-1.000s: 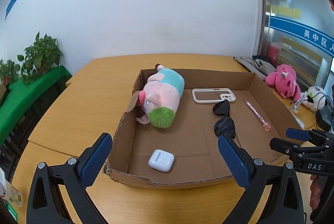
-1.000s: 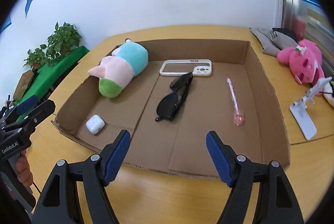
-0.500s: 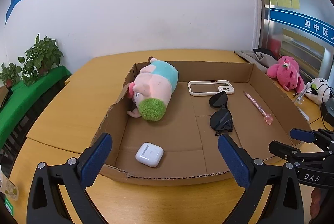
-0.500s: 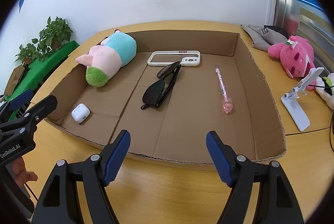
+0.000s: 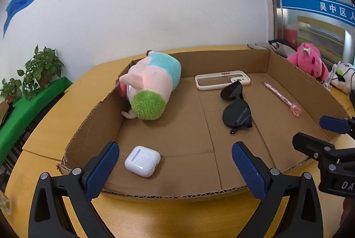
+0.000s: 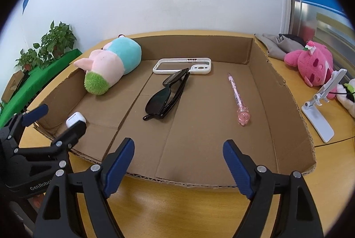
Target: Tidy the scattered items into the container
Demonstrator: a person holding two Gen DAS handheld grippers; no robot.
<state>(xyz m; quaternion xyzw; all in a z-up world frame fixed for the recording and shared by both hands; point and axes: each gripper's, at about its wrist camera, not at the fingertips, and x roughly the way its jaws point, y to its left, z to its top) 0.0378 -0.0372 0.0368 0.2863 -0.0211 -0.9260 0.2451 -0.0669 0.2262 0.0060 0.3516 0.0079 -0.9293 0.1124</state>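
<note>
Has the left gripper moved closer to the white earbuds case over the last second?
Yes. The left gripper has dropped toward the cardboard box; its fingers now flank the white earbuds case.

Brown corrugated cardboard tray (image 6: 261, 87) on a honey-yellow wooden desk (image 6: 177, 204). Inside: plush toy (image 6: 111, 62) in pink, turquoise and fuzzy green by the tray's left wall; glossy black sunglasses (image 6: 166, 96); cream-white phone case (image 6: 184, 64); translucent pink pen (image 6: 237, 96); plain white earbud case (image 5: 142, 160). Black grippers with blue ribbed pads (image 6: 237, 167). Hot-pink plush (image 6: 310, 62) at the desk's right edge.
</note>
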